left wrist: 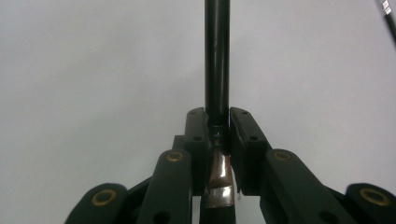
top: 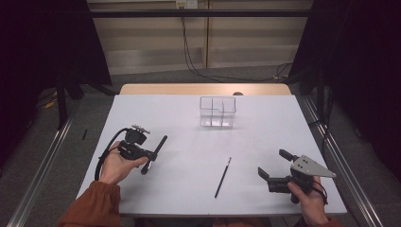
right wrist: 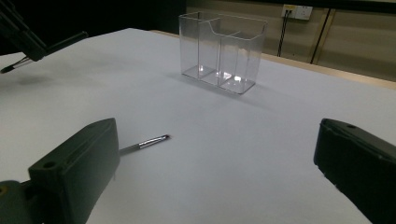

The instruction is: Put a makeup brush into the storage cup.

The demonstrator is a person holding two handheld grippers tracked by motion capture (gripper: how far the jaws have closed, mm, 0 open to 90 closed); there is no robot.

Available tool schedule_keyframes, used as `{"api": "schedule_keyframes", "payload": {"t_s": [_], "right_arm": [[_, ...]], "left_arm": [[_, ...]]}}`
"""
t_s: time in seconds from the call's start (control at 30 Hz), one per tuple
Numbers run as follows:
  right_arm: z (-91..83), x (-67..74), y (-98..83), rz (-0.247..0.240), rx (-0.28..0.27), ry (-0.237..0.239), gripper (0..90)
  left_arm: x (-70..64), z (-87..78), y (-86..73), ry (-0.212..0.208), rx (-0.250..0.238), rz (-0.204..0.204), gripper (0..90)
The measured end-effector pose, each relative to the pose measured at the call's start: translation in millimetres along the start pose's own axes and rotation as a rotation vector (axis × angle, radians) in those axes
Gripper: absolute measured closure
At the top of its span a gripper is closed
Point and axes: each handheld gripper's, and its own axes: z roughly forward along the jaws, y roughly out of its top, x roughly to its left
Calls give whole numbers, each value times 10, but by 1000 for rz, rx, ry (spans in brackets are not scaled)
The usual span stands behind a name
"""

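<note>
White bench (top: 189, 118) mid-frame on grey floor, dark curtains at both sides, cables on the far wall; clear organiser (top: 217, 112) upper centre; left tongs (top: 152, 152) pinching black brush (top: 160, 144) lower left; right tongs (top: 273, 164) spread lower right; second brush (top: 222, 177) flat between.

From above, I see my left gripper (top: 152, 155) clamped on a thick black brush (top: 158, 147), lifted over the white table (top: 265, 123). A thin black make-up brush (top: 222, 177) lies flat between both hands. My right gripper (top: 273, 164) rests wide apart. A clear plastic divided organiser (top: 217, 112) stands upright beyond.
</note>
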Motion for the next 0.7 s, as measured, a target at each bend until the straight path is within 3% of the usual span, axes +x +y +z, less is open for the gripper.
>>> {"api": "schedule_keyframes", "payload": {"t_s": [0.07, 0.13, 0.27, 0.33, 0.37, 0.53, 0.67, 0.7], "right_arm": [[-1, 2, 0, -1, 0, 0, 0], [0, 1, 0, 0, 0, 1, 0], [1, -1, 0, 0, -1, -1, 0], [0, 1, 1, 0, -1, -1, 0], [1, 0, 1, -1, -2, 0, 0], [4, 0, 1, -1, -2, 1, 1], [3, -1, 2, 1, -3, 0, 0], [3, -1, 2, 0, -4, 0, 0]], "left_arm": [[7, -13, -14, 0, -19, 3, 781], [20, -39, -56, -8, -74, -3, 781], [31, -62, -95, -9, -112, -5, 781], [39, -93, -135, -2, -172, -3, 781], [39, -93, -135, -2, -172, -3, 781], [49, -133, -210, 32, -287, 15, 781], [50, -161, -231, 36, -318, 17, 781], [48, -174, -248, 38, -349, 14, 781]]}}
